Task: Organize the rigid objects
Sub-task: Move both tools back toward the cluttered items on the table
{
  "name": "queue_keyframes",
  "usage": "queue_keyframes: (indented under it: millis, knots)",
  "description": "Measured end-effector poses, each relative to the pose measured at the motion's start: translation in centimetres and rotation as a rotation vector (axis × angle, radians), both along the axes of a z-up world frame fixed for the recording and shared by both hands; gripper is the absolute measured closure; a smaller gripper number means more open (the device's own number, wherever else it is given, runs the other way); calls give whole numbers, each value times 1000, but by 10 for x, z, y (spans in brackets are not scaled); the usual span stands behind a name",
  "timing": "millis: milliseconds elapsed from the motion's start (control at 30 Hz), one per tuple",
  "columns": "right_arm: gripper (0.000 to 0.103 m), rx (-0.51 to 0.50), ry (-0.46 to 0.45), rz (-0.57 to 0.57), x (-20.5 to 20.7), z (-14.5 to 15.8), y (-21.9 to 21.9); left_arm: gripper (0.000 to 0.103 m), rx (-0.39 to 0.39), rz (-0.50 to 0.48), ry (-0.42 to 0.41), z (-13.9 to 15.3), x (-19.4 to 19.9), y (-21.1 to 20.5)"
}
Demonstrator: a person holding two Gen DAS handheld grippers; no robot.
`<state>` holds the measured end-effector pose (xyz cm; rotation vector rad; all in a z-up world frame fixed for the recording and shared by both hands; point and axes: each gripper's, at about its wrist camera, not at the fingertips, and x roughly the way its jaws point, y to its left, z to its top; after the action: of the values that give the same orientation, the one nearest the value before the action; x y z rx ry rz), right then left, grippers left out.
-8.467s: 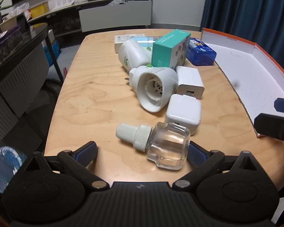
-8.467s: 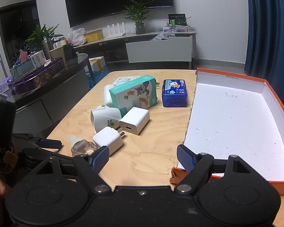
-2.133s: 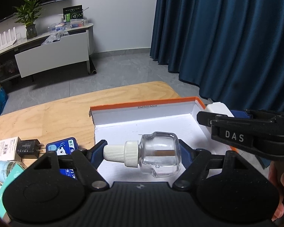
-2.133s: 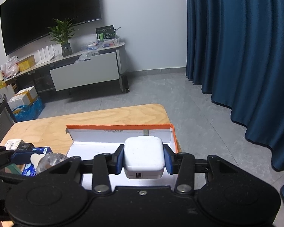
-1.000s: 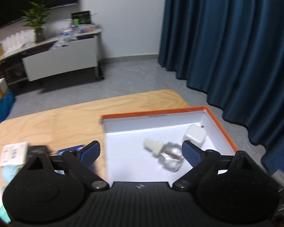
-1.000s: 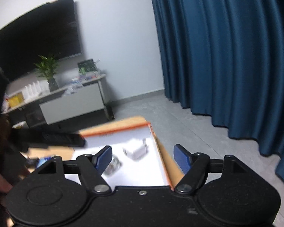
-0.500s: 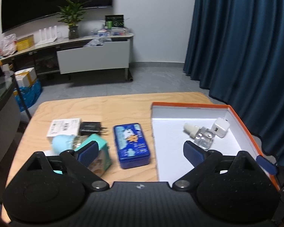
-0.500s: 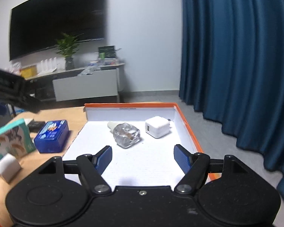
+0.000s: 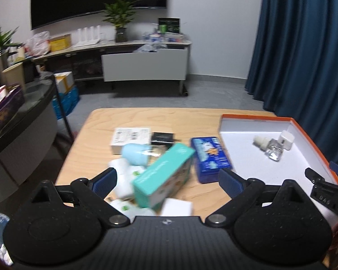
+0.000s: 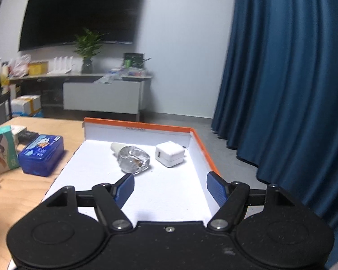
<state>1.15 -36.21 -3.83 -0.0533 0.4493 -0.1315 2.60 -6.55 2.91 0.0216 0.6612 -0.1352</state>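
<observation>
The left gripper [image 9: 167,181] has jaws spread and just been opening, gripping nothing; the teal box [image 9: 163,176] lies between them on the table [image 9: 97,139], the blue tin [image 9: 210,157] at one o'clock. The right gripper [image 10: 170,187] is spread and empty over the orange-rimmed tray [image 10: 200,145]; the glass bottle [image 10: 133,157] lies at eleven o'clock, touching nothing, the white charger [image 10: 170,154] at twelve.

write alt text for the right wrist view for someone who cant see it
An orange-rimmed white tray on a wooden table holds a clear glass bottle lying beside a white charger cube. The open, empty right tongs hover above the tray; a blue tin sits to its left.
</observation>
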Motion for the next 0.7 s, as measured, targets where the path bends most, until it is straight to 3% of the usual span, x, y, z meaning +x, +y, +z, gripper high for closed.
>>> queue_keyframes:
  millis: [167, 433, 700]
  knots:
    - [13, -37, -46, -6, -17, 19, 19, 3, 9, 45, 1, -1, -7, 22]
    - [11, 146, 43, 128, -27, 43, 54, 3, 16, 111, 34, -13, -18, 59]
    - [11, 187, 63, 233, -28, 58, 88, 0, 11, 88, 76, -30, -19, 65]
